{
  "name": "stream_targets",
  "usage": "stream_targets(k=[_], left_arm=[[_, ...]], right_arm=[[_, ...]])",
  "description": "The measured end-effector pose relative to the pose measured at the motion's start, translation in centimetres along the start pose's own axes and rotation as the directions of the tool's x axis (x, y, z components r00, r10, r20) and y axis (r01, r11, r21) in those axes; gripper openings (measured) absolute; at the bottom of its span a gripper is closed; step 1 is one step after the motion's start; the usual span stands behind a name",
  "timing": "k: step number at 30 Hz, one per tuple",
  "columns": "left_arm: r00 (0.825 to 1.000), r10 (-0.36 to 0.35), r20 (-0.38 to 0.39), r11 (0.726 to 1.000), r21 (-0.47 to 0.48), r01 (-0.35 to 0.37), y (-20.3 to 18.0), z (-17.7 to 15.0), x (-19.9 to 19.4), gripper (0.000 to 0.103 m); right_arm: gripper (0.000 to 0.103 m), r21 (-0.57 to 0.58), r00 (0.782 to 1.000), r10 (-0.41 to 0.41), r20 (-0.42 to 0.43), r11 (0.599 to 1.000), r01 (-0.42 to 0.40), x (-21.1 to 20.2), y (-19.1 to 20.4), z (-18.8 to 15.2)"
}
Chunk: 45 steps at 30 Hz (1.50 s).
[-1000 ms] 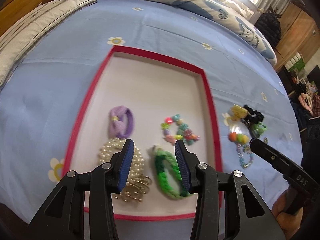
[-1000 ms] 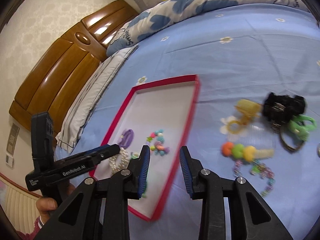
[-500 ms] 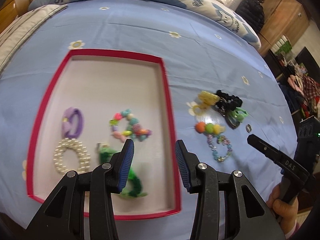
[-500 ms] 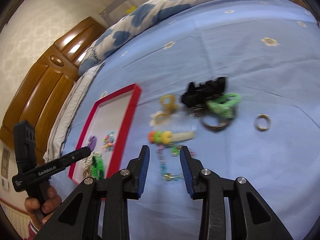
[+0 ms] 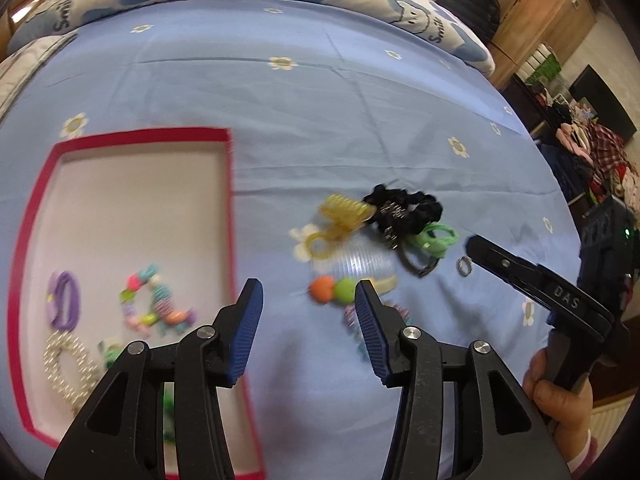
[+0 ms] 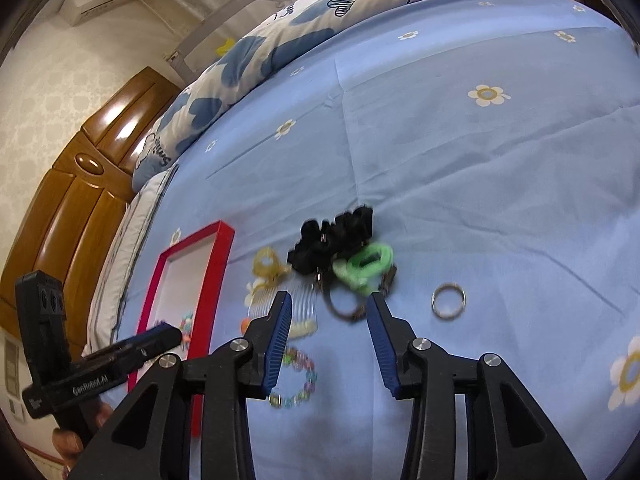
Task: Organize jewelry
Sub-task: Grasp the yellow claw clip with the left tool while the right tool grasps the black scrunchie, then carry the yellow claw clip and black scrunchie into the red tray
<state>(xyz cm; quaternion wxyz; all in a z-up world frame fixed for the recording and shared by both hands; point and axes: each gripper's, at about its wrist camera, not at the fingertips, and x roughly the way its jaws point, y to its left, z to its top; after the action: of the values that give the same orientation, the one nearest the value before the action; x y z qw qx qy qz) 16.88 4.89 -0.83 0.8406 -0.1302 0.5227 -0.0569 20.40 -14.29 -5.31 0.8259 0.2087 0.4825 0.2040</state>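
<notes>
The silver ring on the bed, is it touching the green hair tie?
Apart. The right wrist view shows bare blue sheet between the ring and the green tie.

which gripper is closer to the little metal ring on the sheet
Right. The right gripper hovers, jaws opening and empty, just beside the metal ring; the left gripper hangs near the red tray, farther off.

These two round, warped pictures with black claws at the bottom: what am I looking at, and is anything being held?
No robot here: a person holds a two-fingered gripper in each hand, each carrying a wide-angle camera looking along its fingers. One picture comes from the left gripper, the other from the right gripper. Both grippers' jaws are opening with nothing between them.

Below is a bed with a blue sheet. A red-rimmed tray already holds bracelets and a purple hair tie. Beside it lie a black scrunchie, green hair tie, clear comb, beaded bracelet and metal ring.
</notes>
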Motion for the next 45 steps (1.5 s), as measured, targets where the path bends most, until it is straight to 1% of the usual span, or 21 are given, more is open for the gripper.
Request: stream_targets(k=[5, 9, 11, 13, 14, 16, 17, 18, 19, 20, 22, 26, 32, 39, 45], left_arm=[[1.0, -0.019, -0.024, 1.0, 0.02, 0.02, -1.8, 1.5, 2.4, 0.047], [0.998, -0.031, -0.047, 1.0, -0.009, 0.03, -2.2, 2.8, 4.7, 0.047], [0.998, -0.021, -0.055, 1.0, -0.018, 0.02, -2.4, 3.4, 5.7, 0.049], [0.998, -0.011, -0.064, 0.999, -0.032, 0.008, -2.4, 3.9, 6.8, 0.055], [0.997, -0.01, -0.07, 0.999, -0.036, 0.008, -2.4, 4.2, 7.3, 0.055], [0.997, -0.008, -0.073, 0.999, -0.042, 0.005, -2.5, 4.5, 8.1, 0.055], [0.998, -0.005, -0.07, 0.999, -0.043, 0.002, -2.5, 4.7, 8.3, 0.055], [0.998, 0.0, -0.068, 0.999, -0.042, -0.003, -2.5, 4.9, 8.6, 0.055], [0.998, 0.004, -0.069, 0.999, -0.04, -0.006, -2.5, 5.0, 8.8, 0.052], [0.998, 0.004, -0.067, 0.999, -0.04, -0.007, -2.4, 5.1, 8.9, 0.047], [0.998, 0.007, -0.064, 0.999, -0.034, -0.009, -2.4, 5.2, 9.0, 0.047], [0.999, 0.019, -0.045, 1.0, -0.013, -0.02, -2.7, 4.9, 8.6, 0.047], [1.0, -0.006, -0.014, 1.0, -0.013, 0.005, -2.6, 4.2, 6.8, 0.046], [0.998, -0.039, 0.048, 0.999, -0.025, 0.04, -1.8, 3.0, 2.4, 0.046], [0.994, -0.037, 0.104, 0.998, -0.039, 0.041, 0.3, 1.6, -1.5, 0.046]], right_arm=[[0.042, 0.015, 1.0, 0.011, -0.001, 1.0, -0.011, 1.7, -0.4, 2.1], [0.042, 0.024, 1.0, 0.008, -0.022, 1.0, -0.007, 3.4, -0.8, 3.3], [0.042, 0.038, 0.999, 0.019, -0.045, 0.999, -0.017, 4.4, -1.2, 3.5], [0.042, 0.04, 0.998, 0.016, -0.057, 0.999, -0.014, 5.1, -1.5, 3.7], [0.042, 0.042, 0.998, 0.016, -0.057, 0.999, -0.014, 5.2, -1.6, 3.6], [0.036, 0.042, 0.998, 0.015, -0.06, 0.999, -0.012, 5.5, -1.8, 3.5], [0.03, 0.043, 0.998, 0.017, -0.058, 0.999, -0.015, 5.5, -1.9, 3.5], [0.019, 0.043, 0.998, 0.013, -0.057, 0.999, -0.011, 5.6, -2.0, 3.5], [0.016, 0.042, 0.999, 0.01, -0.053, 0.999, -0.008, 5.5, -2.1, 3.6], [0.014, 0.04, 0.999, 0.009, -0.045, 0.999, -0.007, 5.3, -2.1, 3.7], [0.011, 0.041, 1.0, 0.006, -0.022, 0.999, -0.005, 4.6, -2.2, 3.7], [0.011, 0.057, 1.0, 0.019, 0.017, 0.998, -0.02, 3.2, -2.5, 3.7], [0.011, 0.066, 0.997, 0.057, 0.053, 0.996, -0.06, 1.1, -2.2, 3.4], [0.011, 0.035, 0.994, 0.091, 0.066, 0.995, -0.094, -0.4, -0.3, 3.0], [0.011, 0.001, 0.99, 0.136, 0.048, 0.991, -0.136, -0.4, 2.3, 2.2]])
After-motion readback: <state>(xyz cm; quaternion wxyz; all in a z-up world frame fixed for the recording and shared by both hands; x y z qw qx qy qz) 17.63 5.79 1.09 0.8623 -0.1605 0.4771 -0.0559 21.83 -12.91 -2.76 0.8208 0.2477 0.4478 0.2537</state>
